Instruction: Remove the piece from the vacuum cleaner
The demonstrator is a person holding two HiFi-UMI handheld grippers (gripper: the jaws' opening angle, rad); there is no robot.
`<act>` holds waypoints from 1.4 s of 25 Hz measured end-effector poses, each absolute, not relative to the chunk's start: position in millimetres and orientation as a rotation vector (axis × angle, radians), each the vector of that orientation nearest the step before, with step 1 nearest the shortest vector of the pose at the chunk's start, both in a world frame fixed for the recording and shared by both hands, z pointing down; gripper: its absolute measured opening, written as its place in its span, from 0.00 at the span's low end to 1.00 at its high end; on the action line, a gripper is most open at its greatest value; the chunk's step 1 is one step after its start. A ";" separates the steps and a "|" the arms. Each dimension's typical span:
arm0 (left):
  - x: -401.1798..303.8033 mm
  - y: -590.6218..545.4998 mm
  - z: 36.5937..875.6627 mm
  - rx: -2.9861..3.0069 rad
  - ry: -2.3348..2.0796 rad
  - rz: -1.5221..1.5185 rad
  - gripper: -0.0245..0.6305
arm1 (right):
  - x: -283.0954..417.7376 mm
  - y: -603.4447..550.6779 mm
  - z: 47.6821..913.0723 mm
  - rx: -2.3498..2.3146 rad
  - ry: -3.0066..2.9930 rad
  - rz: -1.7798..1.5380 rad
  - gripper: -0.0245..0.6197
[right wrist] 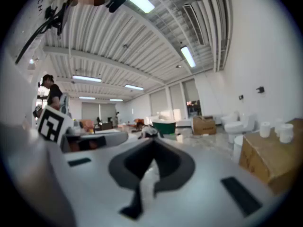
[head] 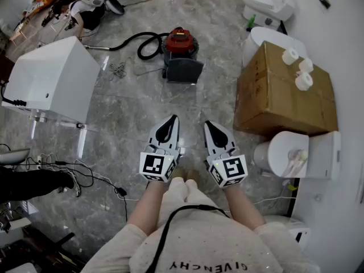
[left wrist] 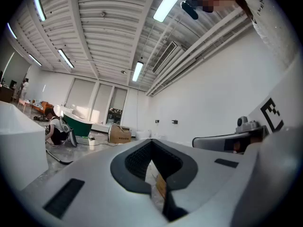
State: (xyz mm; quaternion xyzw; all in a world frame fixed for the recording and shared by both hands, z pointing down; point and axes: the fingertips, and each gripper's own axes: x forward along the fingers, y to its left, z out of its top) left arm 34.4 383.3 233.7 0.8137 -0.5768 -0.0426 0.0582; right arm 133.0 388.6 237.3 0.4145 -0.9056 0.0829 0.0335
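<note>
In the head view the red vacuum cleaner [head: 181, 43] stands on the grey stone floor ahead of me. A dark grey piece [head: 183, 71] sits at its front and a black hose [head: 142, 41] curls off to its left. My left gripper [head: 173, 119] and right gripper [head: 207, 124] are held side by side, well short of the vacuum, both pointing toward it. Each one is shut, with nothing between its jaws. In the left gripper view the left gripper [left wrist: 151, 142] has its dark pads closed together, and the right gripper [right wrist: 152, 142] looks the same in the right gripper view.
A white slanted cabinet [head: 54, 78] stands at the left. At the right, a cardboard box [head: 281, 92] carries paper rolls [head: 303, 81], with white toilets [head: 296, 152] around it. Cables [head: 85, 175] trail on the floor at the lower left. A green tub [left wrist: 78, 123] stands far back.
</note>
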 end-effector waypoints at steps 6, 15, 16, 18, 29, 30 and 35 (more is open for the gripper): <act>37.2 382.2 236.9 2.462 -1.759 -0.123 0.07 | 137.0 387.7 239.9 1.277 -2.784 0.248 0.06; 43.6 384.0 245.4 2.440 -1.773 -0.117 0.07 | 142.1 383.1 243.1 1.277 -2.784 0.237 0.06; 43.6 383.4 245.5 2.440 -1.777 -0.119 0.07 | 142.5 382.3 243.5 1.277 -2.783 0.227 0.06; 42.5 381.6 245.3 2.439 -1.785 -0.128 0.07 | 142.2 379.9 244.5 1.272 -2.784 0.221 0.06; 37.1 351.4 253.7 2.437 -1.776 -0.138 0.07 | 138.7 352.8 252.3 1.264 -2.782 0.242 0.06; 35.9 344.9 254.8 2.441 -1.770 -0.139 0.07 | 137.5 346.8 253.9 1.266 -2.780 0.244 0.06; 27.2 305.1 258.4 2.488 -1.749 -0.086 0.07 | 123.2 304.8 257.7 1.279 -2.763 0.261 0.06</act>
